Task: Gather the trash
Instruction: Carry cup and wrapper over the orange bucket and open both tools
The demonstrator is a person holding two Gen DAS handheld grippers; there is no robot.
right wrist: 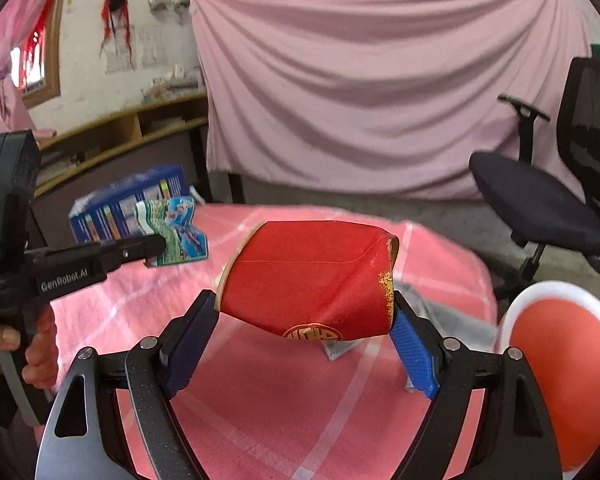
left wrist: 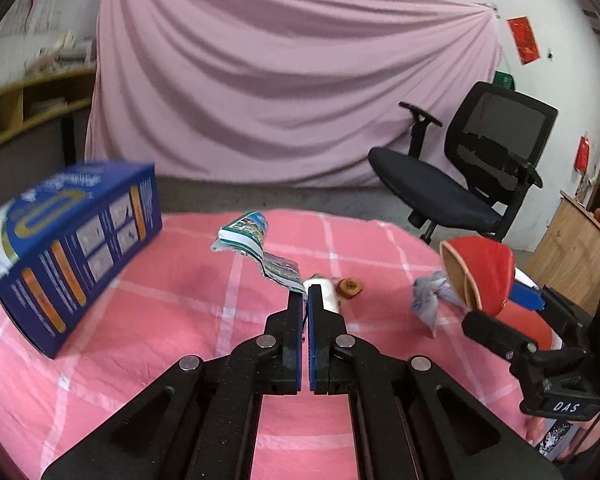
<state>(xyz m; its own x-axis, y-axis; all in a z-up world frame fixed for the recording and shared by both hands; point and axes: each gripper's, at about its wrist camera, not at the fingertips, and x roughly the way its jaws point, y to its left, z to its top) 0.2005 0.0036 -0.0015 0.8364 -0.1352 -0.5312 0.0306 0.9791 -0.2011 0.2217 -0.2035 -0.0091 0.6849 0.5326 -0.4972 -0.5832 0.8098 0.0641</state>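
Trash pickup on a round table under a pink checked cloth (left wrist: 180,320). Both tongs loaded.

Left gripper (left wrist: 305,300): jaws pinched fully together on the lower edge of a green-and-white printed wrapper (left wrist: 248,236). The wrapper stands up and away from the tips in the left wrist view; in the right wrist view it hangs clear of the cloth, crumpled, clamped at its edge. An edge pinch suits a thin, floppy sheet, since there is no body to squeeze.

Right gripper (right wrist: 306,320): jaws spread wide, blue pads bearing on both ends of a crushed red paper cup (right wrist: 312,276) with a gold emblem. The cup lies on its side between the pads, dented at the right end, off the table. The wide grip is set by the cup's length, and the dent suggests the pads press firmly.

Still on the cloth:
- small brown scrap (left wrist: 350,287) beside a white piece just past the left tips
- grey-blue crumpled wrapper (left wrist: 430,300) near the cup
- blue printed carton (left wrist: 72,248), far left, tilted

A red-lined bin with a white rim (right wrist: 556,300) sits low right, close by the right gripper; likely the drop point. Judged: both items lifted, carry to the bin is next, table not yet cleared. The thin wrapper may slip if swung.
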